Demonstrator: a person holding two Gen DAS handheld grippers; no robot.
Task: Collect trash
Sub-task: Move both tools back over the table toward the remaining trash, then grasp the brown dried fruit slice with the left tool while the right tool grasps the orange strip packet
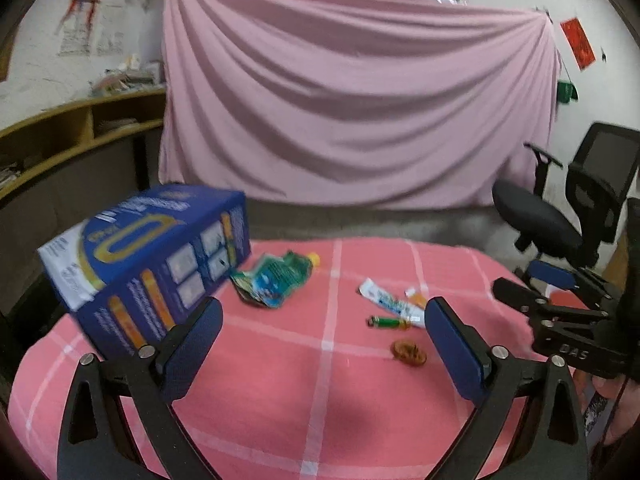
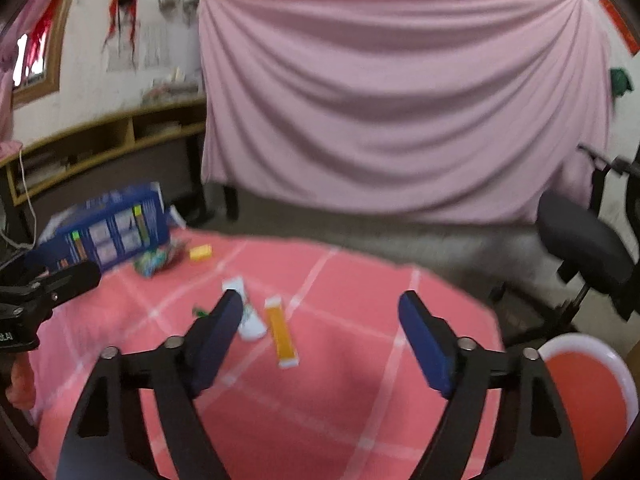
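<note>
- Both empty: left hand-held gripper (image 1: pixel 323 342) and right hand-held gripper (image 2: pixel 321 330), jaws apart
- Orange sachet (image 2: pixel 281 333) flat mid-desk (image 2: pixel 360 420), beside white tube (image 2: pixel 248 312); blue box (image 1: pixel 148 264) at far left edge
- Best lowered square over sachet; pinched by long edges; cloth left unsnagged

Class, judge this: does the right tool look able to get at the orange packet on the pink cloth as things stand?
Probably yes. The right tool stands open and empty above the cloth, and the orange packet lies flat just ahead between its fingers, with only a white tube beside it.
</note>
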